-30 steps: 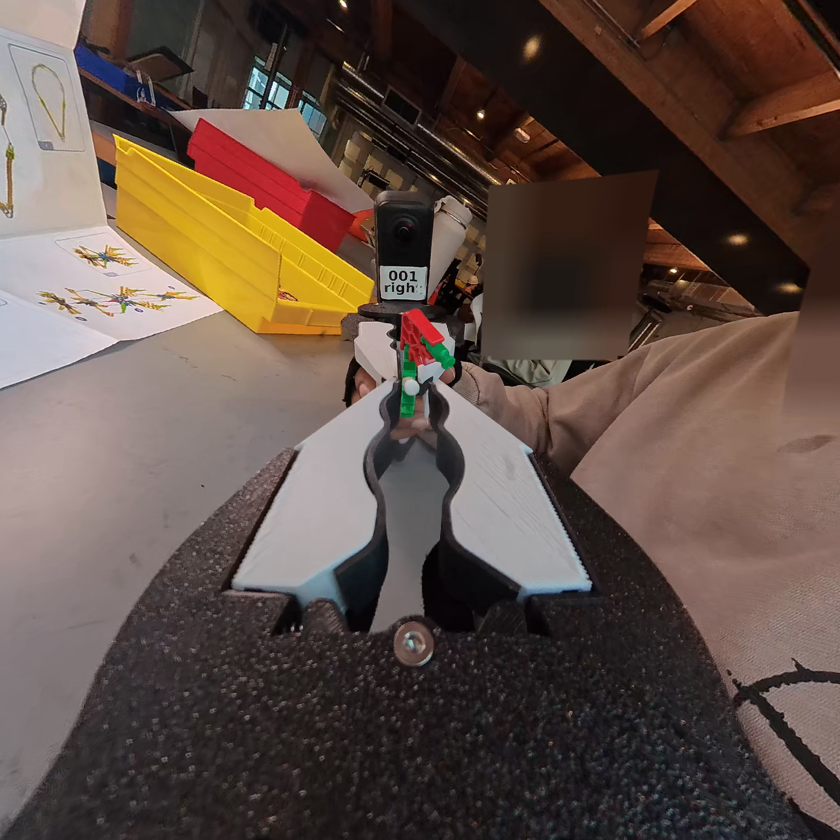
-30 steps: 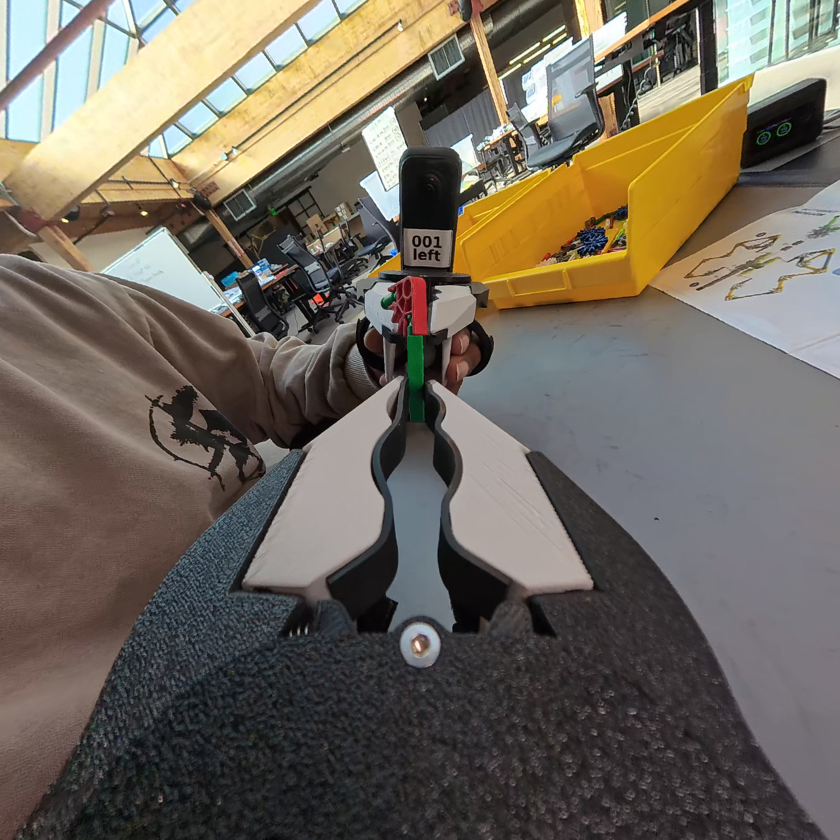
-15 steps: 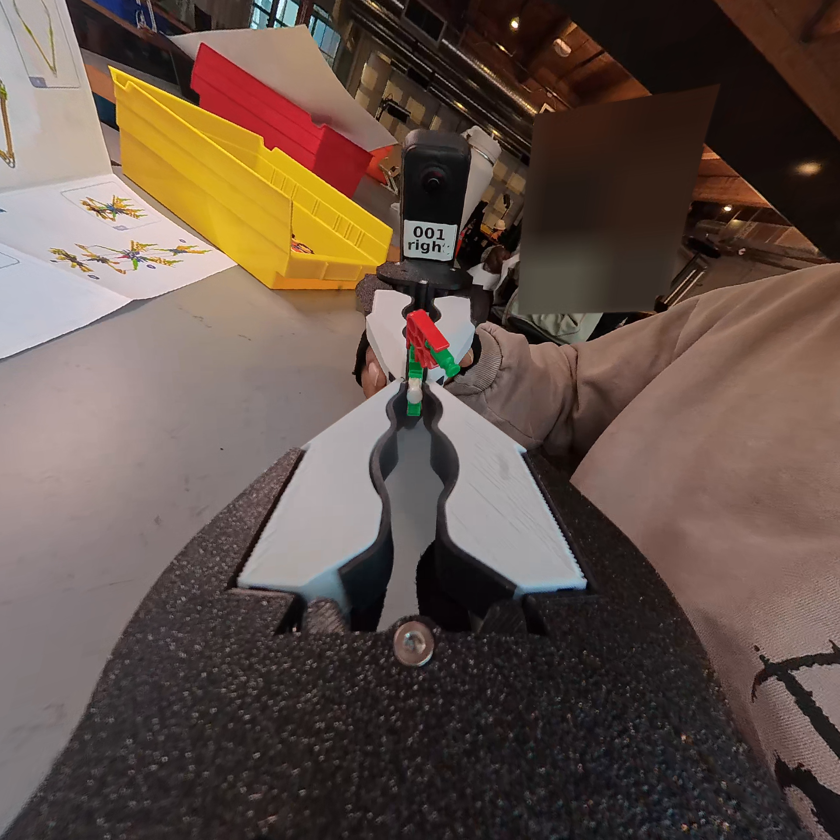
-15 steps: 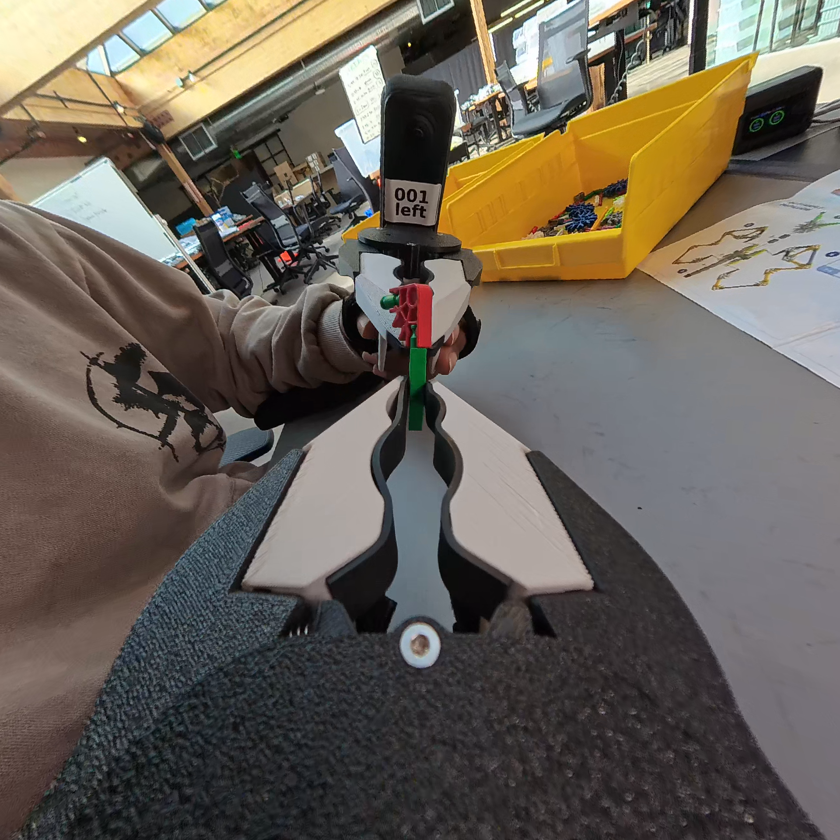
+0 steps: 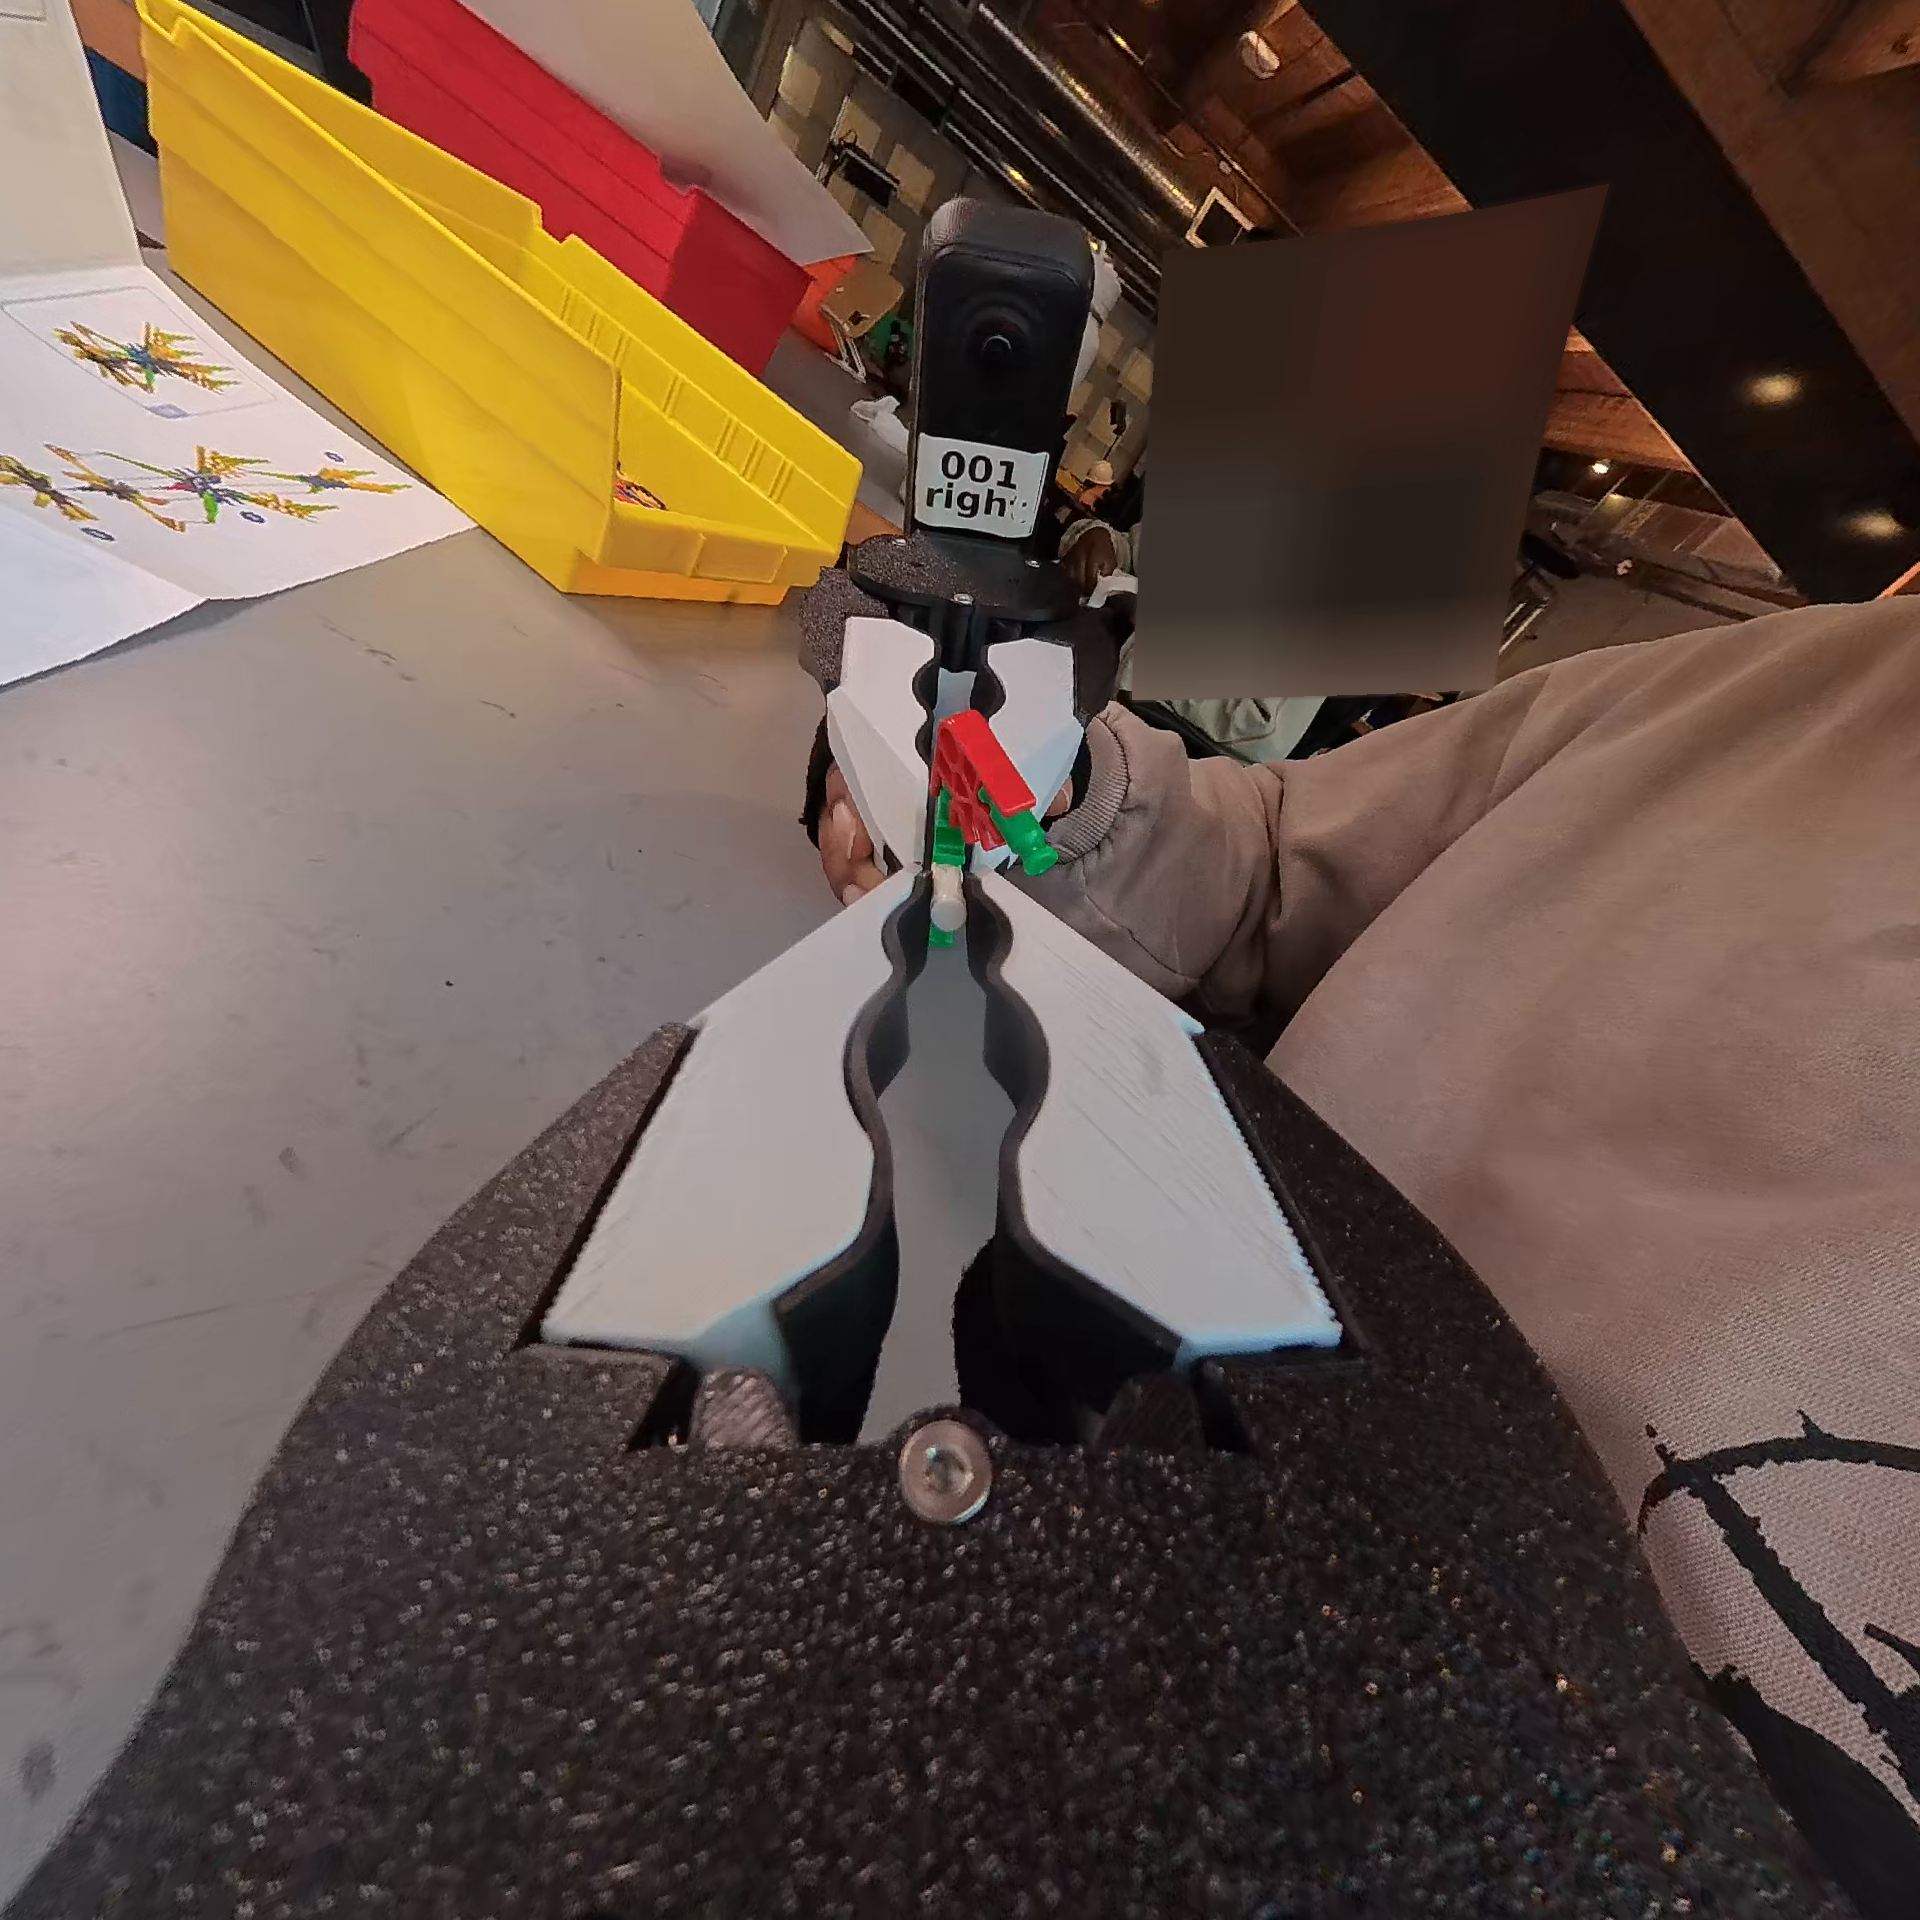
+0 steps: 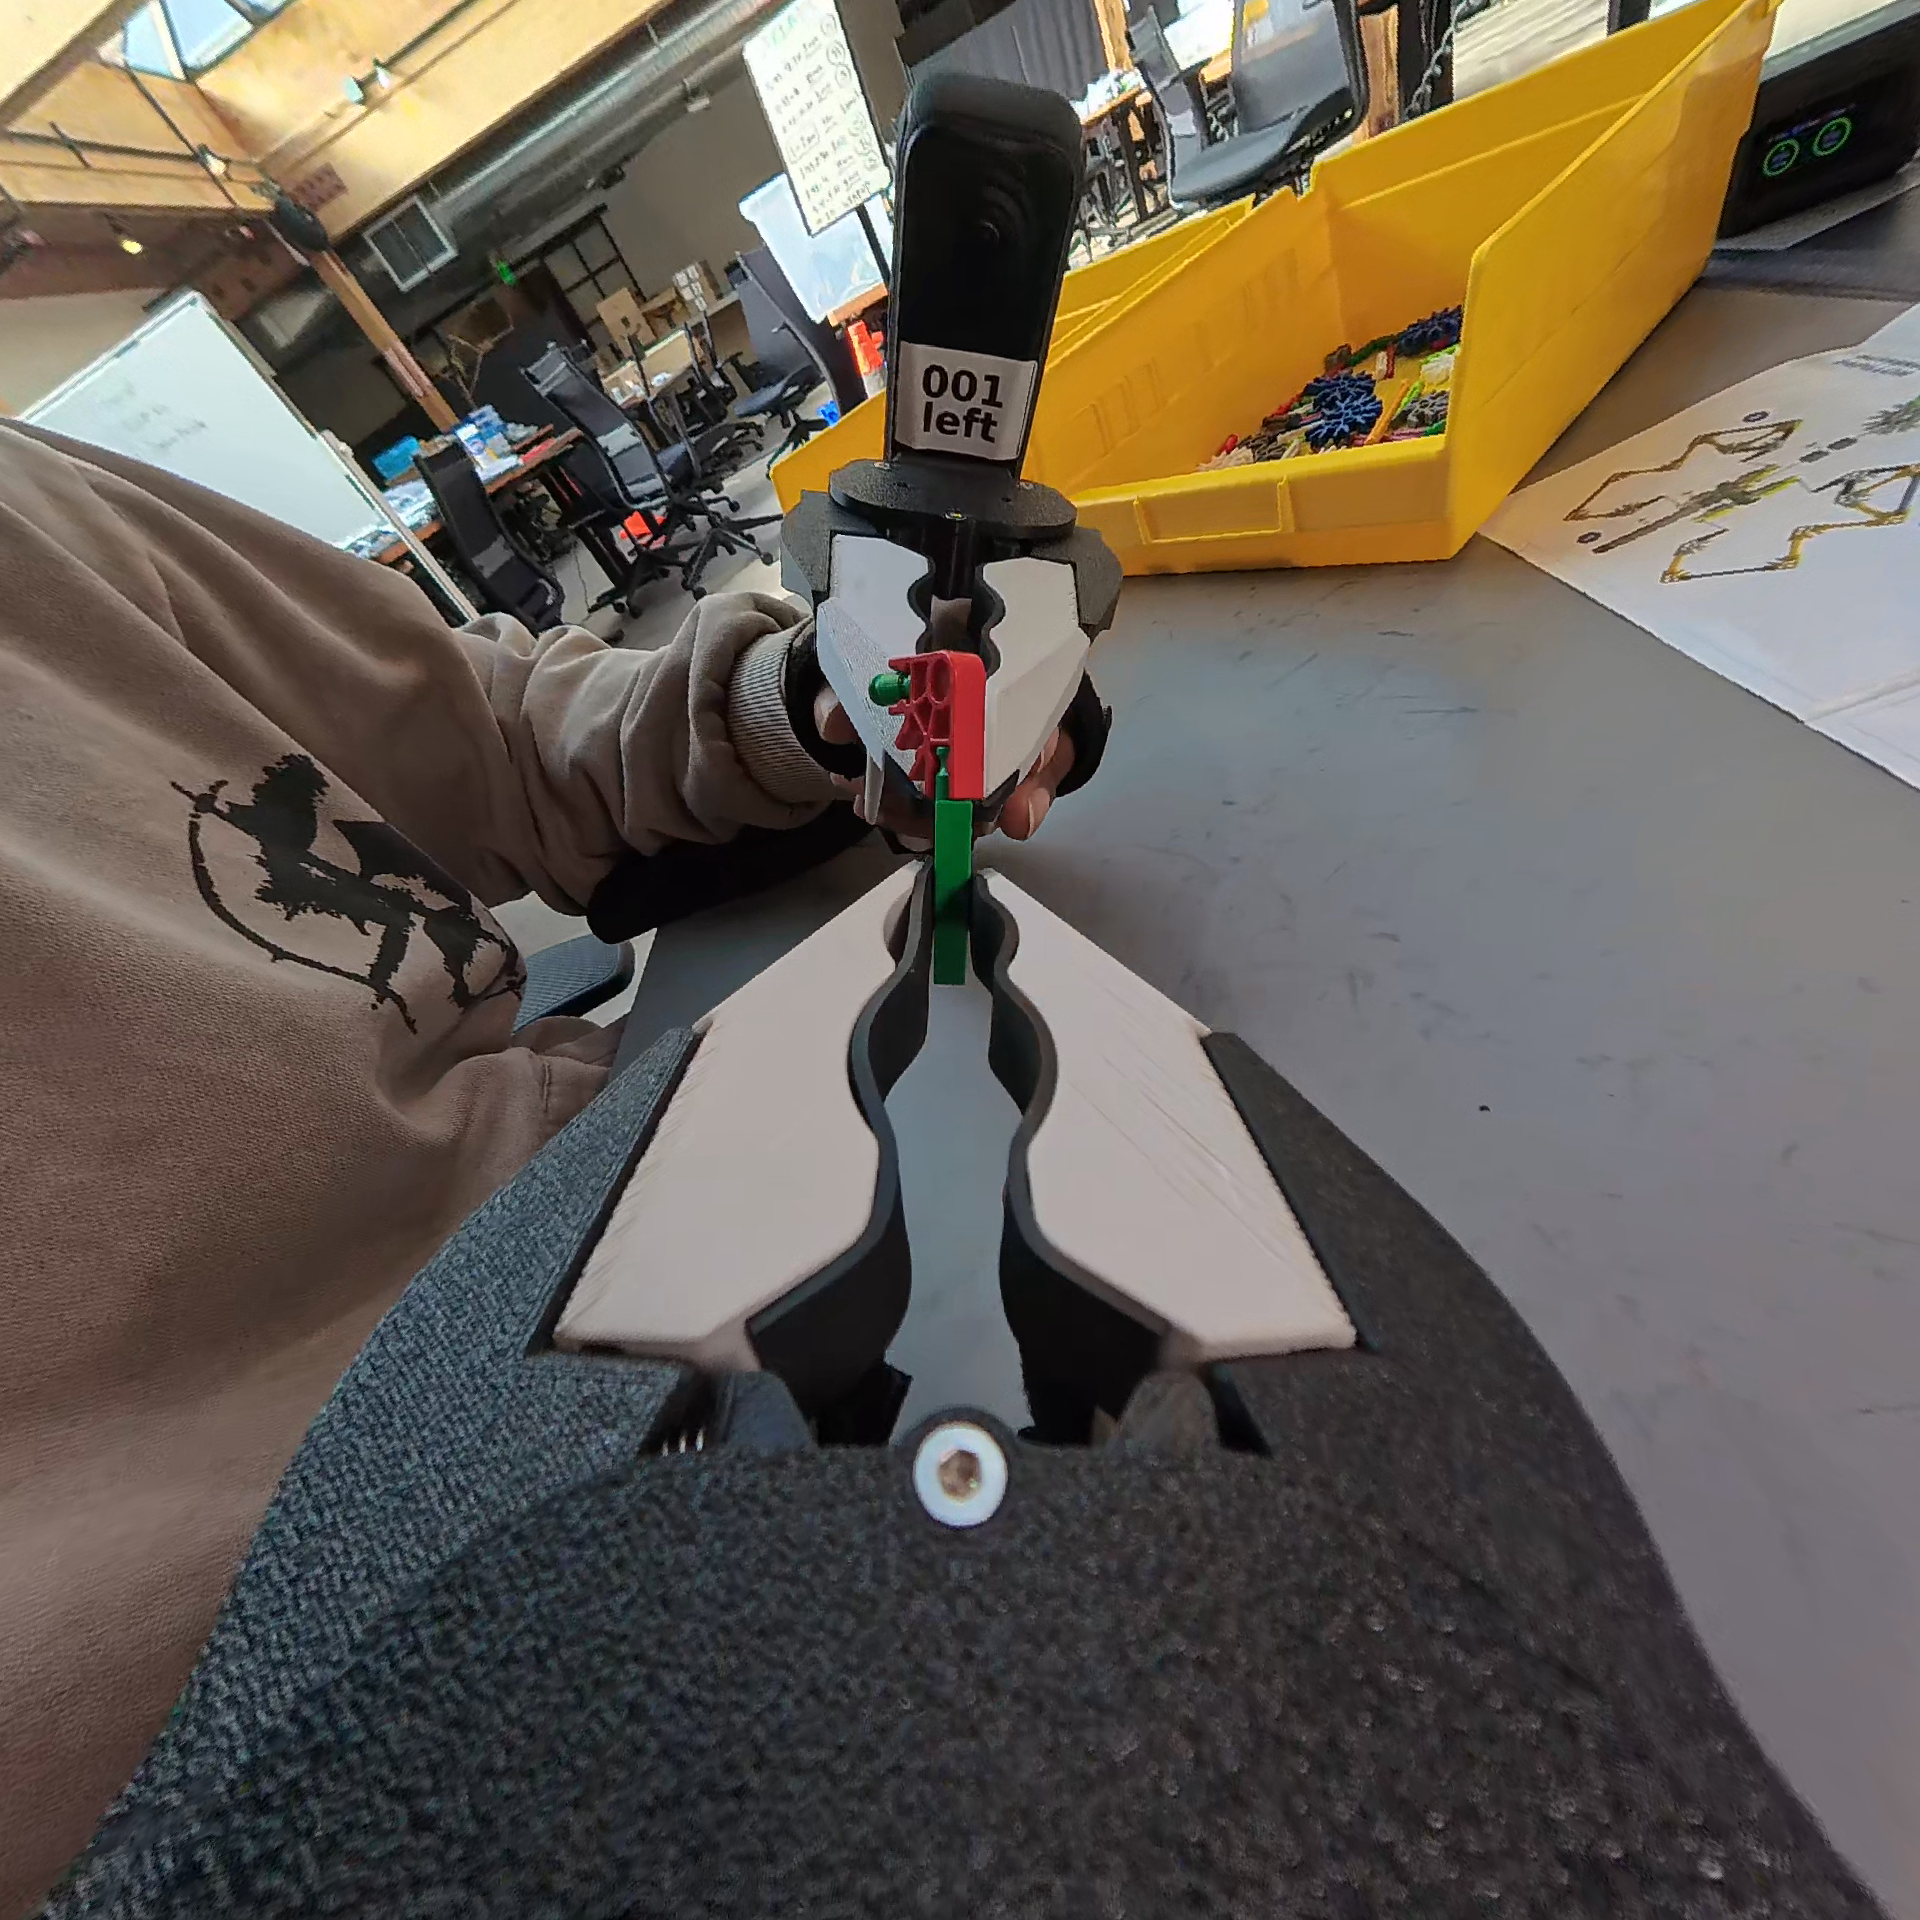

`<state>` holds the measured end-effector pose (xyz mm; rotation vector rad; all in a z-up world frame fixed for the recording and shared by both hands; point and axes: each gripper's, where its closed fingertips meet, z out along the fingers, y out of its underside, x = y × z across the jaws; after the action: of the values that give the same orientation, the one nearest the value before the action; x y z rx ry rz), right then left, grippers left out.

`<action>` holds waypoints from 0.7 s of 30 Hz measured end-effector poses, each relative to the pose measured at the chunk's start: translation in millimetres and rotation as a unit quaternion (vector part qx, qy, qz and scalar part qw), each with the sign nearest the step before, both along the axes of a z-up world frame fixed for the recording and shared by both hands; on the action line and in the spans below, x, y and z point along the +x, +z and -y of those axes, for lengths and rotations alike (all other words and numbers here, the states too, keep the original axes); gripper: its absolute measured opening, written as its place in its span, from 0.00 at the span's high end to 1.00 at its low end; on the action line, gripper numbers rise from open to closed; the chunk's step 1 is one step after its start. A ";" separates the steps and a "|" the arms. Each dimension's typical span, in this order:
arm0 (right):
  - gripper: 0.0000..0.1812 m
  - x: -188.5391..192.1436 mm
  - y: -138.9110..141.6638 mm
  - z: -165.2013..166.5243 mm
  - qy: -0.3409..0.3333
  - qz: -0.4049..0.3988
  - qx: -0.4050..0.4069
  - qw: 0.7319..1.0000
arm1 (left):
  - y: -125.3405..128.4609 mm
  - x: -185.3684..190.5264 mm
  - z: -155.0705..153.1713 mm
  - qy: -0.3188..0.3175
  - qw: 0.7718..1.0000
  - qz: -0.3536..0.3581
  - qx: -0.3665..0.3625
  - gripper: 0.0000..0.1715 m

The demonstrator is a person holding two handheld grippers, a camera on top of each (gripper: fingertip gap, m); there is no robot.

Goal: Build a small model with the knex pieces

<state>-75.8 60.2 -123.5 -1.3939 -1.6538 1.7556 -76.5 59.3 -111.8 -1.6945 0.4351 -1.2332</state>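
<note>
My left gripper is shut on the green rod of a small toy assembly, where a white piece sits at the tips. Beyond it is a red connector with a green stub sticking out sideways. My right gripper faces the left one tip to tip and is shut on a green rod that runs up into the red connector. The assembly is held in the air above the grey table. A hand holds each gripper.
A yellow bin with several loose coloured pieces stands at the back of the table. It also shows in the left wrist view, with a red bin behind it. Printed picture sheets lie beside the bin. The person's beige sleeve is close on one side. The grippers are tip to tip, or close to it.
The two grippers have drawn closer together and tilted down towards the table. Both stay shut on the assembly.
</note>
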 end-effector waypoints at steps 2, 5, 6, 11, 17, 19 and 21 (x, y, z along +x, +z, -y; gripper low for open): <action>0.98 0.5 -4.2 -0.1 0.001 0.011 0.001 1.000 | -3.9 0.5 -0.6 0.001 1.000 -0.007 -0.006 0.98; 0.97 -3.5 -10.1 -7.3 -0.024 0.020 0.018 0.999 | -9.3 -2.5 -6.7 0.029 0.999 -0.040 -0.002 0.98; 0.97 -5.5 -11.5 -10.8 -0.036 0.024 0.021 0.999 | -10.6 -4.3 -9.6 0.044 0.998 -0.052 0.000 0.98; 0.96 -16.4 -17.0 -30.2 -0.115 0.030 0.081 0.990 | -16.2 -14.1 -27.1 0.129 0.983 -0.126 0.029 0.98; 0.95 -28.0 -12.0 -58.6 -0.237 0.022 0.135 0.962 | -11.7 -26.1 -54.1 0.248 0.927 -0.259 0.107 0.96; 0.95 -29.4 -9.4 -65.2 -0.263 0.018 0.136 0.955 | -9.2 -27.2 -59.5 0.270 0.905 -0.301 0.132 0.96; 0.95 -29.8 -8.0 -69.5 -0.278 0.013 0.153 0.948 | -7.6 -27.5 -63.2 0.278 0.892 -0.326 0.143 0.96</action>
<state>-105.6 129.6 -131.5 -1.5387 -1.2980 1.1161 -104.0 122.5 -119.4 -1.7678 0.4489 -0.1513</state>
